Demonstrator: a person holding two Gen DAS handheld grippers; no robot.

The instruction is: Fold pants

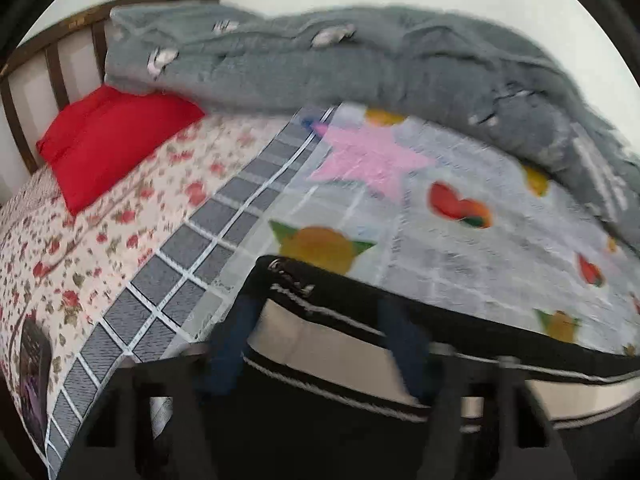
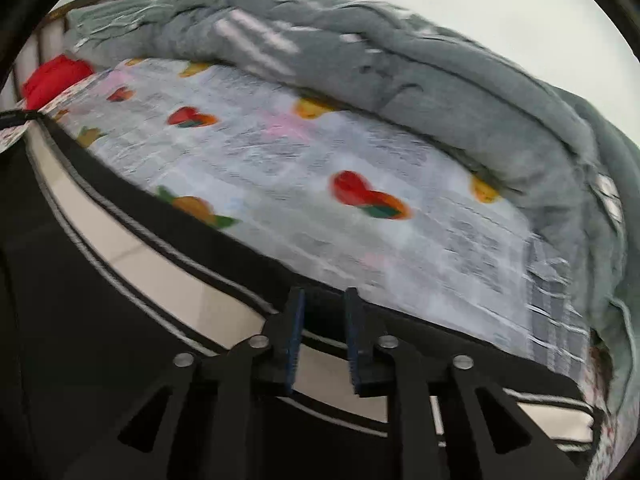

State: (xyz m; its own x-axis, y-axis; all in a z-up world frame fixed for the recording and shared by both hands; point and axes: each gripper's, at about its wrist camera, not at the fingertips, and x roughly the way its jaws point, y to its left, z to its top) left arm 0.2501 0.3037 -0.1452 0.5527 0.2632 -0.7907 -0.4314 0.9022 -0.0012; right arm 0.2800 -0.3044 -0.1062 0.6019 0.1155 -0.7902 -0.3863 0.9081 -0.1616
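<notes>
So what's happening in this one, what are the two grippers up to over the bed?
A person is handling black pants with white and beige side stripes, using a handheld gripper in each hand. The left gripper and the right gripper each sit at the pants' upper edge, which runs taut between them above a fruit-print sheet on the bed. Both frames are motion-blurred, so the grip itself is unclear. A grey comforter is bunched along the far side, with a red pillow near the headboard.

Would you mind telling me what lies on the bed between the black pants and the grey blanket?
In both wrist views, only the fruit-print sheet lies between the black pants and the grey blanket; nothing else rests on that stretch.
</notes>
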